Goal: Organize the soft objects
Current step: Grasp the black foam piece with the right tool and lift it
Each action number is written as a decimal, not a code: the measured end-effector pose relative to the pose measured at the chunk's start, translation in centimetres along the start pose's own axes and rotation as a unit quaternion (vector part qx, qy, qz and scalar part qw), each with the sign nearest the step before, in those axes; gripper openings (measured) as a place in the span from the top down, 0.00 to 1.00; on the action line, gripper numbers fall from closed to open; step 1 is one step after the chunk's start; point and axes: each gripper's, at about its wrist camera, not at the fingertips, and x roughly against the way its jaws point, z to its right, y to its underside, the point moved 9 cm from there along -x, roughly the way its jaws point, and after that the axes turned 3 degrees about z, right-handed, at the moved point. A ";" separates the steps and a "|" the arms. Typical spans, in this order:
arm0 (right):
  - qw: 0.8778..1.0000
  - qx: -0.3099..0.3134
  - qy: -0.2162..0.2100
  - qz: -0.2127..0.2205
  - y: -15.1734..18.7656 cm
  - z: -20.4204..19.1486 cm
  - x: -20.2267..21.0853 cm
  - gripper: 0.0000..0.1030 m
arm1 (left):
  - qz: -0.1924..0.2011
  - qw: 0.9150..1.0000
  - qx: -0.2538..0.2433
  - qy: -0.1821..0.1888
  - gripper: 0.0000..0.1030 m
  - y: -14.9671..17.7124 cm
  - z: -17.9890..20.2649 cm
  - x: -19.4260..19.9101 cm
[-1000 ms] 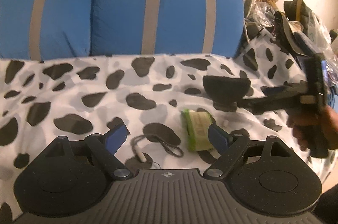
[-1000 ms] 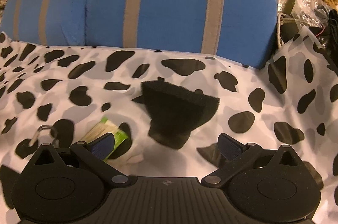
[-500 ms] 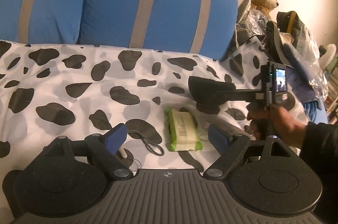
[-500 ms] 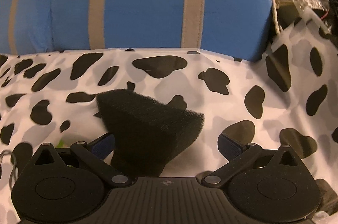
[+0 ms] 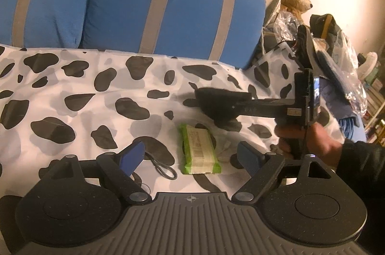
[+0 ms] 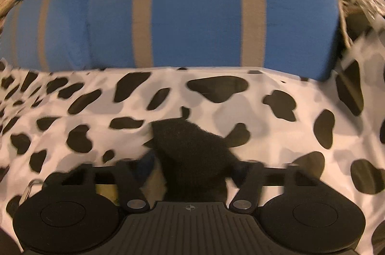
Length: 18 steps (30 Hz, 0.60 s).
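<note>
Bedding fills both views: a cow-print sheet (image 5: 72, 77) spread over the bed, with two blue pillows (image 5: 168, 9) striped in grey standing along its far edge. Beyond them sits a teddy bear (image 5: 294, 0) among plastic bags. A black fuzzy cloth (image 6: 190, 146) lies on the sheet, between the jaws of the right gripper (image 6: 190, 173), which are closing around it; contact is blurred. The left gripper (image 5: 192, 156) hovers with jaws spread and empty, just above a green packet (image 5: 198, 152) lying flat, with a thin cord (image 5: 163, 166) beside it.
</note>
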 end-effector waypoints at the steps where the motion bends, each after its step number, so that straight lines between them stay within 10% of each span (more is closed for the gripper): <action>1: 1.000 0.013 0.000 -0.002 0.0 -0.5 0.3 0.52 | -0.003 1.000 -0.002 -0.003 0.18 0.1 0.0 -0.1; 18: 0.997 0.040 0.051 -0.038 3.0 -2.3 8.8 0.55 | -0.053 0.997 -0.035 -0.050 0.18 2.5 -1.0 -1.4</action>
